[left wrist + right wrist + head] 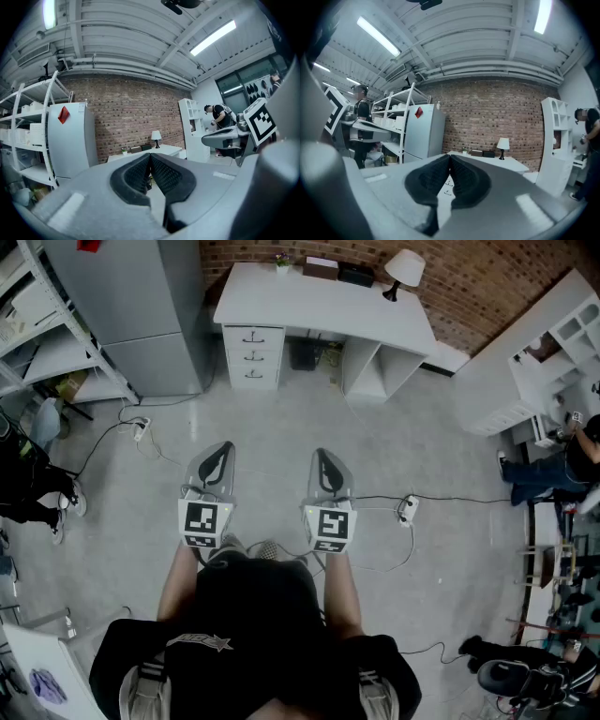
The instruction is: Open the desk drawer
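Left gripper (221,452) and right gripper (324,456) both have jaws pressed together on nothing, and we stand well apart from the white desk (319,304), so we judge the approach comes first, then opening jaws at a drawer (254,337) handle.

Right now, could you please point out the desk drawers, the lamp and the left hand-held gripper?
desk drawers (253,357), head view, front of the middle drawer.
lamp (405,266), head view, middle of its white shade.
left hand-held gripper (223,448), head view, between the tips of its closed jaws.
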